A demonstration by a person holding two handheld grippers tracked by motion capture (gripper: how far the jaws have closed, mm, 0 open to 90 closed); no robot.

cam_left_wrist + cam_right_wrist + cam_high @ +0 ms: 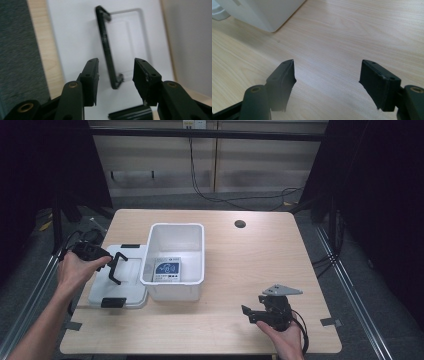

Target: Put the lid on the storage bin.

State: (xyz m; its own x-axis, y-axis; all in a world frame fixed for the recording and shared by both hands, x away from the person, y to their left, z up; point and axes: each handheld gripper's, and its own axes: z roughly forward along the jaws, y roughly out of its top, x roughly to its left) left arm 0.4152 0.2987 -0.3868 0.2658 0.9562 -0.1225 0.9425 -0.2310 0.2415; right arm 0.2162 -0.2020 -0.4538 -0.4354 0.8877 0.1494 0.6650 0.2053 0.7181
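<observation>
Box (176, 260) of white plastic sits open on the wooden table (250, 270) – a small blue-and-white packet (167, 270) lies flat inside. Its white lid (122, 276) lies just beside it, under the left gripper (115, 75), whose spread fingers (91, 75) have the lid's black handle (106, 47) between them, not squeezing. Right gripper (327, 80) – fingers wide apart, just bare table between them. Dark curtains hang around.

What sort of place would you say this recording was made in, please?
Probably a lab recording station: a bare wooden table inside a dark-curtained metal frame, with cables trailing over the floor behind.
</observation>
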